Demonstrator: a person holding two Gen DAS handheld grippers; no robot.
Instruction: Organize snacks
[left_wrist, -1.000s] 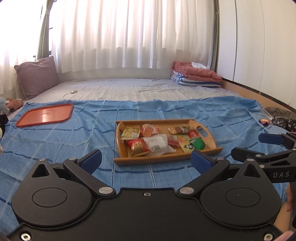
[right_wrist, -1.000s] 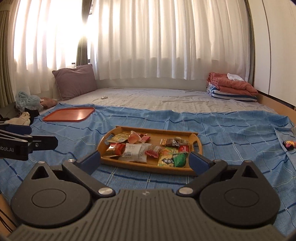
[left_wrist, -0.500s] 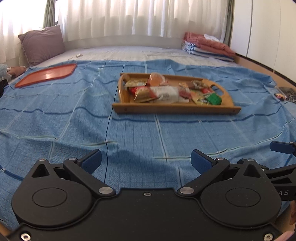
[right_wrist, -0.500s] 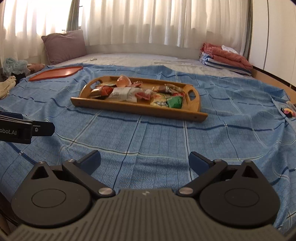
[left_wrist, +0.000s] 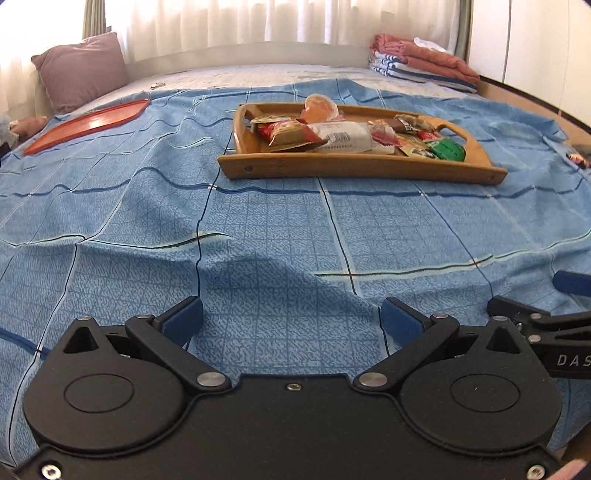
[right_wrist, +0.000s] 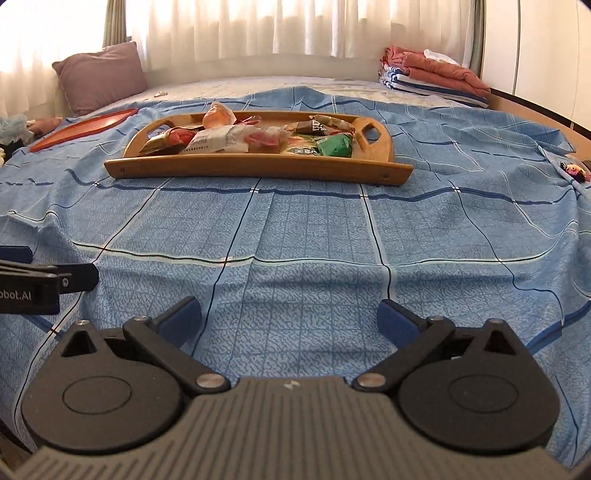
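Showing both tools lowered toward the bed (left_wrist: 258, 229) since a second ago: left tool (left_wrist: 291, 319) and right tool (right_wrist: 290, 317) gape wide, empty; snacks (right_wrist: 236, 138) lie heaped in the wooden tray (right_wrist: 258, 171), well ahead, suggesting an approach.

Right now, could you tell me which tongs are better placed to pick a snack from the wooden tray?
Slightly the right tongs: the wooden tray lies nearly straight ahead of them, whereas it sits off to the right of the left tongs. Both are open and empty.
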